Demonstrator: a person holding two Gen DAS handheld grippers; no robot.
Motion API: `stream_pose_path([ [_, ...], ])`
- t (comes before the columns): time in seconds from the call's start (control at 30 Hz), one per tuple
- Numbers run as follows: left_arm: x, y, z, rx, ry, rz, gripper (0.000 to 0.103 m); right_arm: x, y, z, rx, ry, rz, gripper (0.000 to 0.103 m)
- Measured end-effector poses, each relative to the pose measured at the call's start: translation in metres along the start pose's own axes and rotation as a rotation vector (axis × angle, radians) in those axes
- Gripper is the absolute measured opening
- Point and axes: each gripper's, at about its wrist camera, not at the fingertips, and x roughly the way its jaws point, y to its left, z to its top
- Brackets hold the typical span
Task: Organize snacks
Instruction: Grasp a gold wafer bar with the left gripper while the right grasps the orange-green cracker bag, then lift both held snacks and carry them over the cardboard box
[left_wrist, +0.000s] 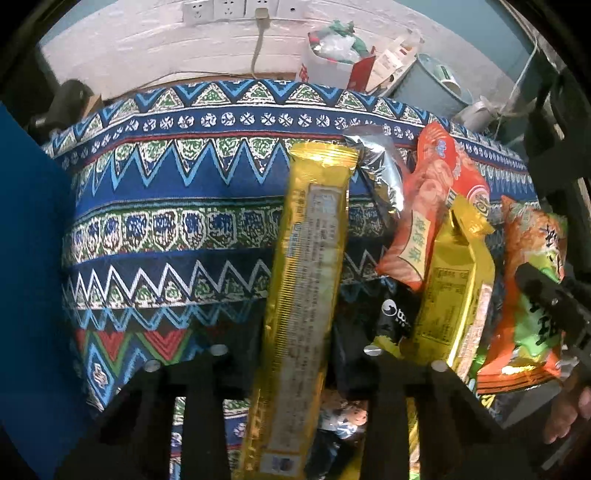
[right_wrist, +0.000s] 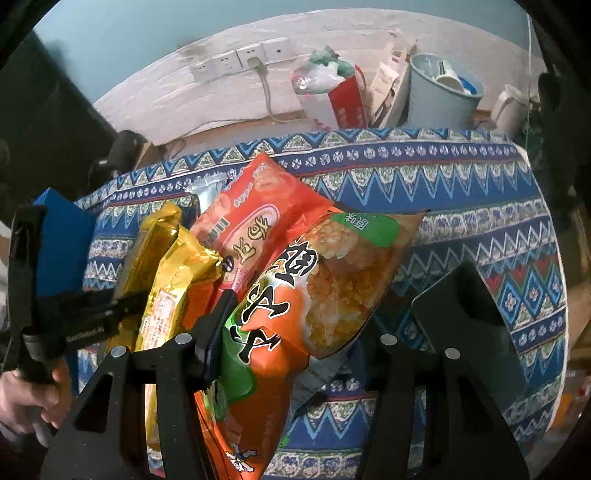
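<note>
Nearest in the left wrist view, we see the left gripper (left_wrist: 291, 369) with a long gold foil snack packet (left_wrist: 303, 295) standing upright between its fingers; whether the pads press it we cannot tell.

In the right wrist view, the right gripper (right_wrist: 317, 332) is spread wide. Its left finger (right_wrist: 216, 332) touches the orange-and-green crinkled chip bag (right_wrist: 314, 288), while the right finger stands apart from it.

Beside that bag the snacks crowd together, overlapping: a shorter gold foil packet (right_wrist: 177, 280), a red glossy snack bag (right_wrist: 255, 210) and a silver foil pouch (left_wrist: 376, 166).

The blue zigzag-patterned tablecloth (right_wrist: 461, 195) lies bare to the right of the pile, out to its curved edge. A blue box (right_wrist: 62, 243) stands at the cloth's left side.

Beyond the far edge stand a pale blue plastic bin (right_wrist: 439, 92) and white wall sockets (right_wrist: 243, 59).
</note>
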Motion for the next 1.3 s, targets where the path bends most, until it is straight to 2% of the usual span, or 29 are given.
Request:
stream_pose_path([
  [0.23, -0.011, -0.006, 0.003, 0.040, -0.045, 0.054, 0.031, -0.003, 0.005, 0.003, -0.030, -0.013, -0.022, 0.054],
  [0.43, -0.041, -0.012, 0.001, 0.083, -0.127, 0.094, 0.031, -0.014, 0.014, 0.005, -0.071, -0.047, -0.036, 0.054],
  [0.77, -0.085, -0.004, -0.013, 0.093, -0.214, 0.099, 0.028, -0.039, 0.041, 0.006, -0.144, -0.113, -0.050, 0.054],
  [1.3, -0.169, 0.023, -0.049, 0.082, -0.384, 0.128, 0.028, -0.068, 0.103, 0.004, -0.255, -0.179, -0.004, 0.054],
])
